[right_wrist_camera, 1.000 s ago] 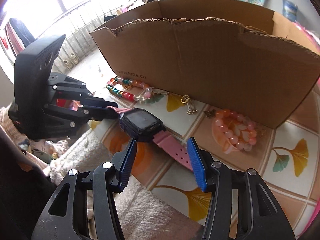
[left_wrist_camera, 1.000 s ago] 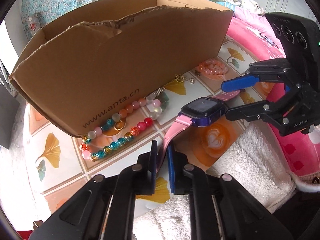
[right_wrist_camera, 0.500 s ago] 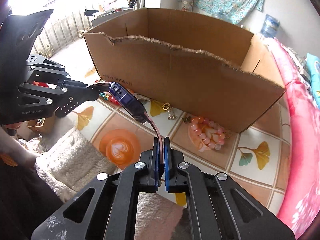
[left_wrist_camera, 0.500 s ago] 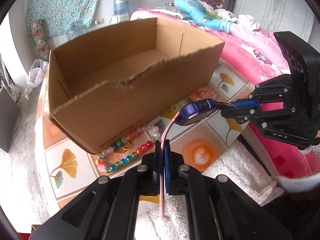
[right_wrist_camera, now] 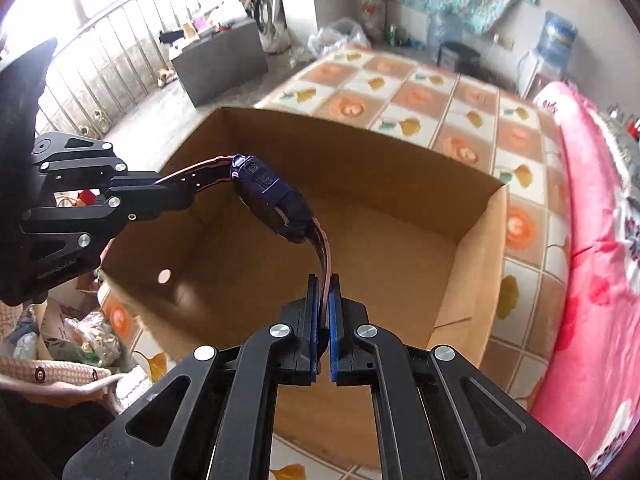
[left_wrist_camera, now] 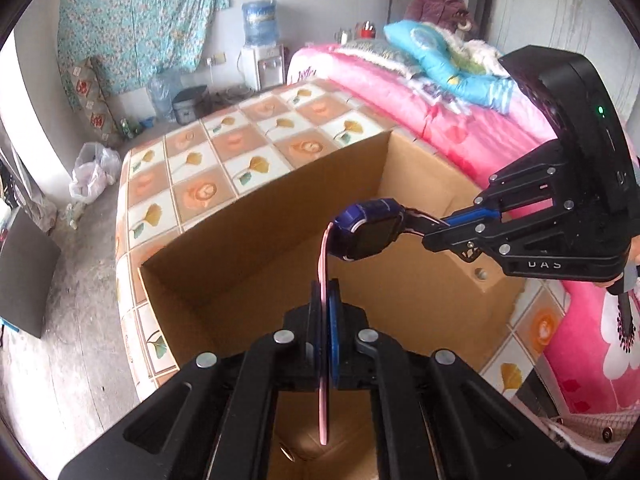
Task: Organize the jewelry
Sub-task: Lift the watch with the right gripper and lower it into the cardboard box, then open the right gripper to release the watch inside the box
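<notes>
Since a second ago the watch (left_wrist_camera: 370, 230) has left the tiled tabletop (left_wrist_camera: 224, 168) and now hangs in the air over the open cardboard box (left_wrist_camera: 256, 240), stretched between both tools. The left gripper (left_wrist_camera: 326, 312), at the bottom centre of its own view, is clamped narrow on one pink strap. The right gripper (right_wrist_camera: 323, 300), also at bottom centre of its view, has pinched the other strap after standing wide. In the left wrist view the right gripper reaches in from the right edge; the watch body sits at mid-frame.
</notes>
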`<state>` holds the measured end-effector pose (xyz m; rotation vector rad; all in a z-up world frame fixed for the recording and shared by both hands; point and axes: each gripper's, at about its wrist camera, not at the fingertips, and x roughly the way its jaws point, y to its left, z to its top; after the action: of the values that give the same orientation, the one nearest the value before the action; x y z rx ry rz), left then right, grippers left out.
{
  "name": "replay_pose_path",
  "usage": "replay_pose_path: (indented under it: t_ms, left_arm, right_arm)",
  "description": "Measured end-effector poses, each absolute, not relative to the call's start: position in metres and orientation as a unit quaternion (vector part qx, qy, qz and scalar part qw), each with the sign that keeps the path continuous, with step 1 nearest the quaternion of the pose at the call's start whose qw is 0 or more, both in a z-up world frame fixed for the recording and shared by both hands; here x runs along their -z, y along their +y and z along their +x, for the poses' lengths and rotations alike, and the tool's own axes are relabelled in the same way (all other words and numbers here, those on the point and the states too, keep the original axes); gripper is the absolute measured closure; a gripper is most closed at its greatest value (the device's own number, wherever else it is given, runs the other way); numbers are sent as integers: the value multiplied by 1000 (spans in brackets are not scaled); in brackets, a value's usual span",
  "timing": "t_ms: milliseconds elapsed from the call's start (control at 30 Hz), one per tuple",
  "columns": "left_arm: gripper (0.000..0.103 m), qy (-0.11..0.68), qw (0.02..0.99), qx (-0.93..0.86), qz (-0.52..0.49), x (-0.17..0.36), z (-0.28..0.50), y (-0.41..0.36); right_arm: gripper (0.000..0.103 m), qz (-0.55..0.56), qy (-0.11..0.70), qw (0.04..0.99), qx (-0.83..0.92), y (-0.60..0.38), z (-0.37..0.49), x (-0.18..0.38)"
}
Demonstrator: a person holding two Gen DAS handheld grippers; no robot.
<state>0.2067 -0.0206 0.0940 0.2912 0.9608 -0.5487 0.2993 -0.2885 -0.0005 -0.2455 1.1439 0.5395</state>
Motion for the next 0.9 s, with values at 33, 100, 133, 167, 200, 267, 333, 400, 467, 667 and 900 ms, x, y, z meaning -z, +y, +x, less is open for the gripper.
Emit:
replay_pose_path:
  t_ms: [33,100,133,167,200,267,333,400,467,667,900]
  left_arm:
    - [100,465,835,249,153,-87,218,-21]
    - [100,486,822,238,177,-73,237,-26]
    - [100,501,814,237,177,-65,247,-30]
    - [99,516,806,231,175,-60,255,-31]
    - [98,529,798,228,177,-54,263,-34]
    - [95,546,789,216,182,-44,278,-37]
    - [78,571,779,187,179,-33,292,-35]
    - [59,585,775,179,160,-29,300,-32]
    - [51,576,784,173,152,-32,301,-27]
    - [38,519,826,183,120,-75,283,-14]
    - [17,380,898,217,51,-150,203,33]
  right_arm:
    - [100,-117,555,786,-247,-283,314,14]
    - [100,-124,581,768,-239,-274,333,34]
    - [100,-130,588,764,-229,-274,341,38]
    - [100,-135,596,760,-221,-273,349,43]
    - [99,-131,601,759,-213,-274,356,45]
    - [94,-118,614,755,-196,-278,370,49]
    - [91,-115,609,763,-183,-281,380,49]
    - [81,-102,603,770,-183,-284,385,46]
    - [79,-96,593,778,-182,-286,384,42]
    - [71,-94,547,812,-179,-294,356,9]
    - [64,-45,448,870,-202,-321,281,-60]
